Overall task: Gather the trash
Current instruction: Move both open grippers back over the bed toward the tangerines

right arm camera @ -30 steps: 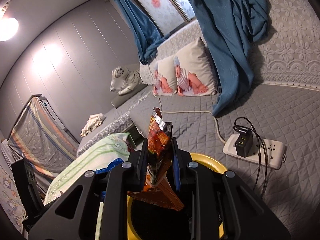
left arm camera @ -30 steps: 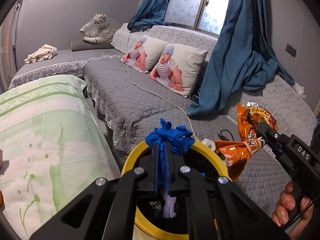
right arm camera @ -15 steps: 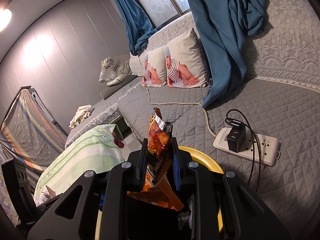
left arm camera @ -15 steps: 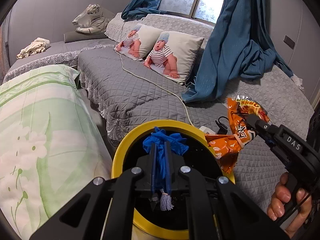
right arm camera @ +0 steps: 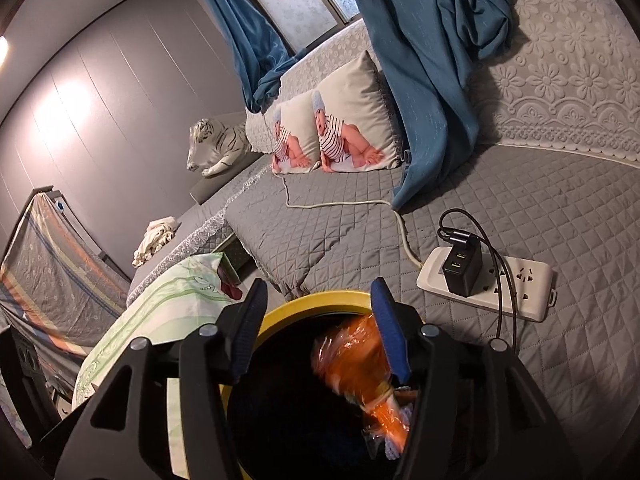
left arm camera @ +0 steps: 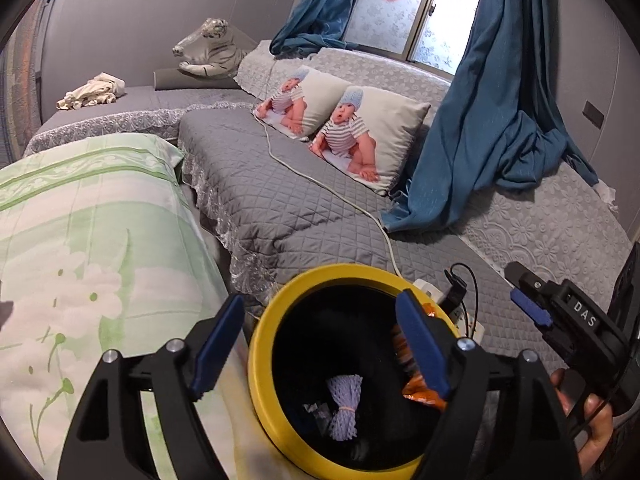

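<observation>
Moved: both my tongs had just been opening; the blue glove left the left pair and the orange bag slipped from the right pair, where a second before each was pinched.
Left tongs (left arm camera: 320,344): I saw them spread wide over the bin, nothing between the pads.
Right tongs (right arm camera: 318,326): parted, no longer pressing the bag; in my left view they sat off to the right with a hand (left arm camera: 592,428) on the grip.
Bag (right arm camera: 360,376): blurred, just below the right pad, inside the bin's mouth.
Bin (left arm camera: 264,344): yellow rim, dark inside, directly under both pairs.
Net (left arm camera: 344,404): a pale tied bundle low in the bin, below my left tongs.
Glove: I could not make it out in the dark bin.
Power strip (right arm camera: 486,286): on the grey quilt, right of the right tongs, beyond the bin.
</observation>
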